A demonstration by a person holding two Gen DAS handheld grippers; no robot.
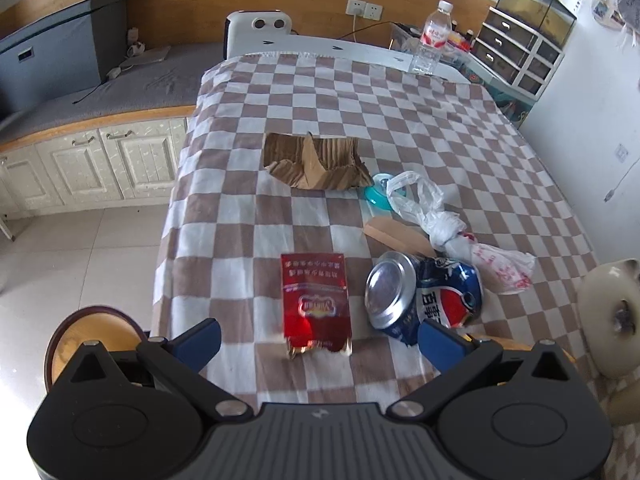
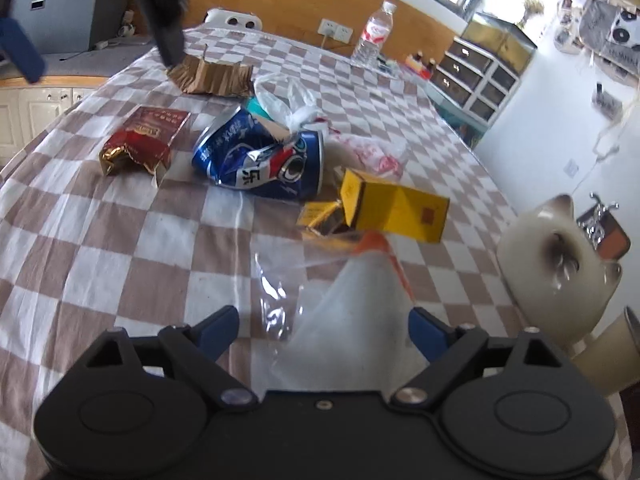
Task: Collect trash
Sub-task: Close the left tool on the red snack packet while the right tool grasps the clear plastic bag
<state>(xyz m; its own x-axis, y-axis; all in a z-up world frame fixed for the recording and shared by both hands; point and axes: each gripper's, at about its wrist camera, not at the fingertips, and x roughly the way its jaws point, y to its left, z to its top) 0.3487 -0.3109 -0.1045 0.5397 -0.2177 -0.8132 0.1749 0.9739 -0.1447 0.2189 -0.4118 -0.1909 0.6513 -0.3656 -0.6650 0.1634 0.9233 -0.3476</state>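
Observation:
Trash lies on a checked tablecloth. A red cigarette pack lies just ahead of my left gripper, which is open and empty above the near table edge. A crushed blue Pepsi can lies right of the pack. Torn corrugated cardboard and a knotted white plastic bag lie farther back. My right gripper is open, with a clear plastic bag with an orange strip standing between its fingers. Beyond it lie a yellow box, the can and the red pack.
A water bottle stands at the table's far edge. A cream cat-shaped ceramic stands at the right edge, with a paper cup beside it. Drawer units stand at the back right. Cabinets and tiled floor are to the left.

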